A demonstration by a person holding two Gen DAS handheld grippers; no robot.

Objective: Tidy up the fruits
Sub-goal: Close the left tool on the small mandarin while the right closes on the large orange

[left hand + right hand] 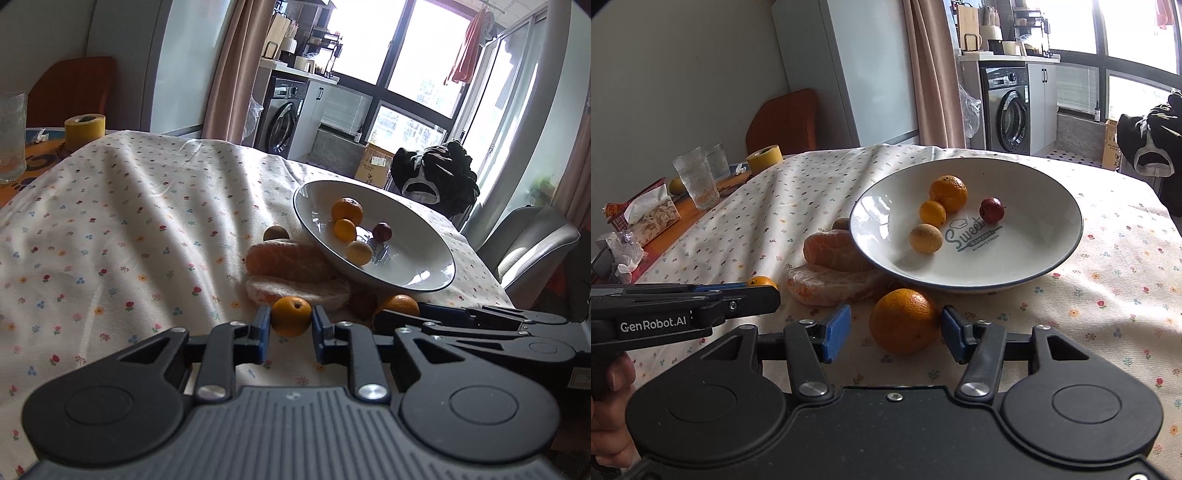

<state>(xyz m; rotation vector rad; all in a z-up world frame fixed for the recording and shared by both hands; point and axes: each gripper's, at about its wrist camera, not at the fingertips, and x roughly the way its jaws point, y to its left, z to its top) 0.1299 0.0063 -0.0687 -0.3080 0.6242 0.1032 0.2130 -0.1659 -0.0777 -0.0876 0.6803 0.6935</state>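
Note:
A white bowl (424, 258) (1015, 240) sits tilted on the flowered tablecloth, propped on peeled citrus halves (284, 262) (831, 254). It holds an orange (948, 193), two small yellow-orange fruits and a dark red one (991, 209). My left gripper (291, 325) is shut on a small orange (291, 315) just in front of the peeled pieces. My right gripper (894, 334) is open around a large orange (905, 321); its right pad is at the skin and the left pad stands off. A small brown fruit (276, 233) lies behind the peeled pieces.
A yellow tape roll (764, 157), two glasses (696, 181) and a tissue box (650, 214) stand on the bare wooden table end at the left. A chair draped in black clothes (436, 177) and a grey chair (532, 243) stand beyond the table's far right edge.

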